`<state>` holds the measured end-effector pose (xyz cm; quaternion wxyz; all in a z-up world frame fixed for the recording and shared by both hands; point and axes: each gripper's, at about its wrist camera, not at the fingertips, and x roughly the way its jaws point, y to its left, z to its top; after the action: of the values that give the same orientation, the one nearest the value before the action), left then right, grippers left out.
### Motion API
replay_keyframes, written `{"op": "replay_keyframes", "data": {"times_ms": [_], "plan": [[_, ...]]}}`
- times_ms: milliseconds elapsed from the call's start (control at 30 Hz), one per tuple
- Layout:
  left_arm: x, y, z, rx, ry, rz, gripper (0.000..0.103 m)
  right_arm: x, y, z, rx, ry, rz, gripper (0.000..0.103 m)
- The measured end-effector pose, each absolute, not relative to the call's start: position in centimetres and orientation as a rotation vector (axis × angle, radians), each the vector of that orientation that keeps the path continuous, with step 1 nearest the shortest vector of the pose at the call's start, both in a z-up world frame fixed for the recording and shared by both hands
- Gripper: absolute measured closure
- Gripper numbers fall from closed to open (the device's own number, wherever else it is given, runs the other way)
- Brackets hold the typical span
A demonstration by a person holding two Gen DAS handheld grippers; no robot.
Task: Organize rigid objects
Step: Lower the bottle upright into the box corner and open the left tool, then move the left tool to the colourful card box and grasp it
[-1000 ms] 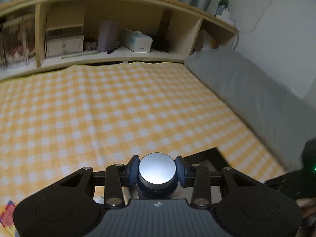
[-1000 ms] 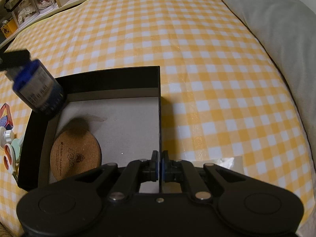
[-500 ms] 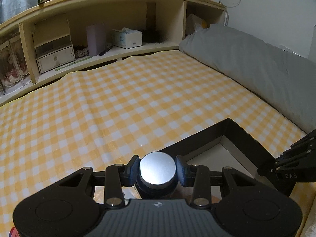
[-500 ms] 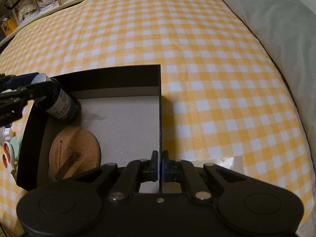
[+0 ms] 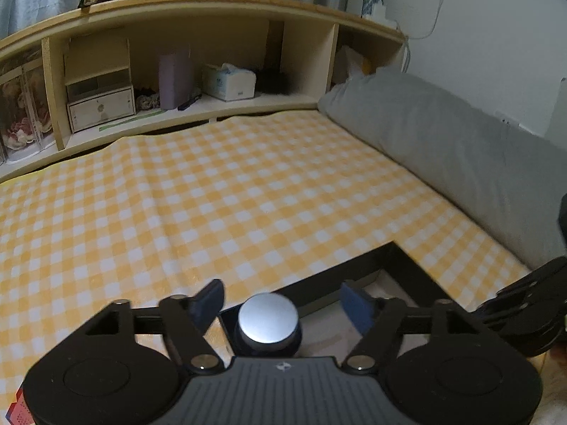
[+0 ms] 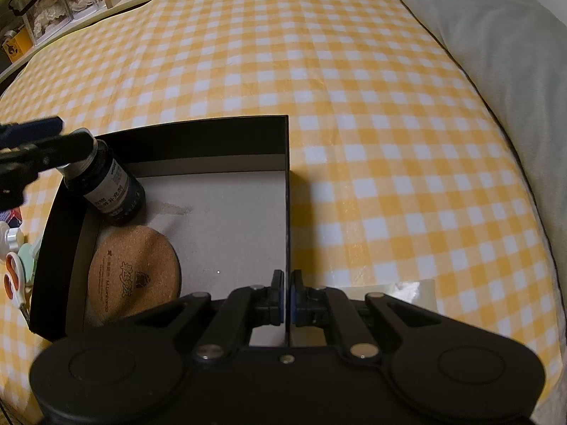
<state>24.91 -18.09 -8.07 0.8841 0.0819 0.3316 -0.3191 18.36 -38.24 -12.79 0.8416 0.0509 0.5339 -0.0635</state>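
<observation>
A dark bottle (image 6: 110, 187) with a silver cap (image 5: 268, 317) stands upright in the far left corner of the black box (image 6: 198, 138). My left gripper (image 5: 281, 301) is around the cap and its jaws are opening; both blue pads (image 5: 354, 306) stand clear of the cap. From the right wrist view the left gripper (image 6: 35, 141) reaches in from the left at the bottle's top. A round cork coaster (image 6: 134, 272) lies flat on the box floor in front of the bottle. My right gripper (image 6: 287, 297) is shut on the box's thin right wall.
The box rests on a yellow checked cloth (image 6: 319, 71). Scissors with orange handles (image 6: 14, 279) and small items lie left of the box. A grey pillow (image 6: 496, 53) runs along the right. A wooden shelf (image 5: 177, 71) with a tissue box (image 5: 229, 81) stands behind.
The left gripper lowered the bottle into the box's far left corner, then opened its jaws off the cap. The right gripper stayed shut on the box wall.
</observation>
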Motion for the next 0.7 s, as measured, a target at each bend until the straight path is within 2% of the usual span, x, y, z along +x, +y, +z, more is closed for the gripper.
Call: {"op": "replay_keyframes", "data": {"times_ms": [67, 267, 700], "plan": [[24.6, -18.1, -7.5, 0.159, 0.68, -0.668, 0.016, 18.4, -38.1, -13.0, 0.105, 1.127, -0.132, 0.099], [23.8, -18.1, -6.1, 0.125, 0.69, -0.663, 0.004, 18.6, -38.0, -12.6, 0.082, 1.128, -0.133, 0.1], [21.1, -16.9, -5.0, 0.159, 0.797, -0.621, 0.0, 18.1, -38.5, -12.2, 0.104, 1.131, -0.132, 0.099]]}}
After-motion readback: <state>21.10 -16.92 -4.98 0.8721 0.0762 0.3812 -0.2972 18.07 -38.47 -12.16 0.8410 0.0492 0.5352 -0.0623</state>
